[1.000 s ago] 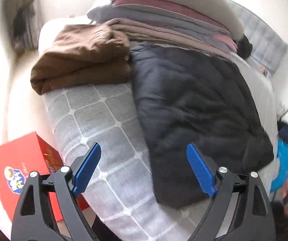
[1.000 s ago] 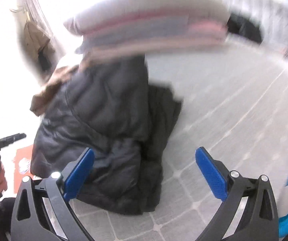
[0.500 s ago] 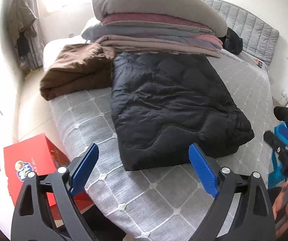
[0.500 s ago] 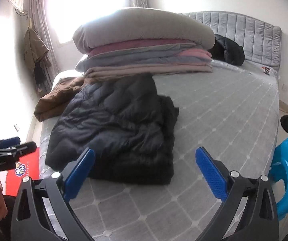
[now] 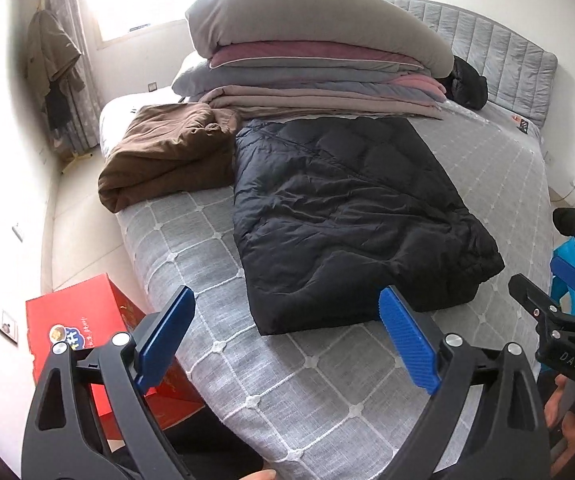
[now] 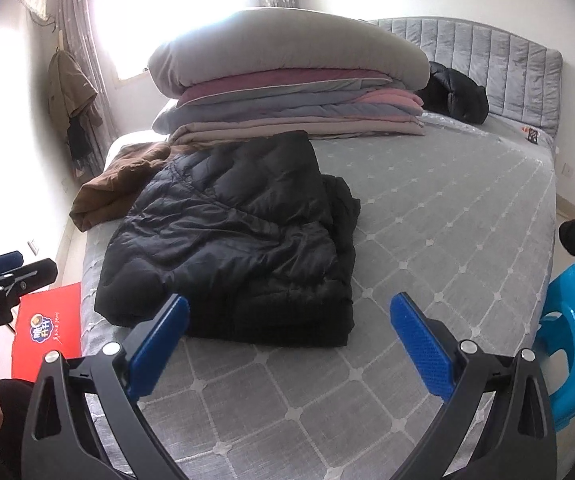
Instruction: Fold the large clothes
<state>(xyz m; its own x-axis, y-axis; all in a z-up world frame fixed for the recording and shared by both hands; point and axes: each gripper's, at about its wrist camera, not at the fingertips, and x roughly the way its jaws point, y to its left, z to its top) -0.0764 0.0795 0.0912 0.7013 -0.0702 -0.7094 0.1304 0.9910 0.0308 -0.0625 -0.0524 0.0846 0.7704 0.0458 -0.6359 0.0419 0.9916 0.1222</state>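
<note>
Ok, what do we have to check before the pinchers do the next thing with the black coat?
1. Left gripper open, holding nothing: ok.
2. Right gripper open, holding nothing: ok.
3. Black coat lies folded on the bed: ok.
4. Coat edges lined up: not ok, layers stick out on its right side.
5. Brown garment touching the coat: cannot tell.
6. Free bed space to the coat's right: ok.

Folded jacket (image 5: 347,216) lies on bed (image 5: 499,168), near its foot edge. Second folded garment (image 5: 167,156) just left of it, bedding stack (image 5: 319,68) behind both. Box (image 5: 83,324) on floor left of bed, stool (image 6: 571,344) to the right.
</note>
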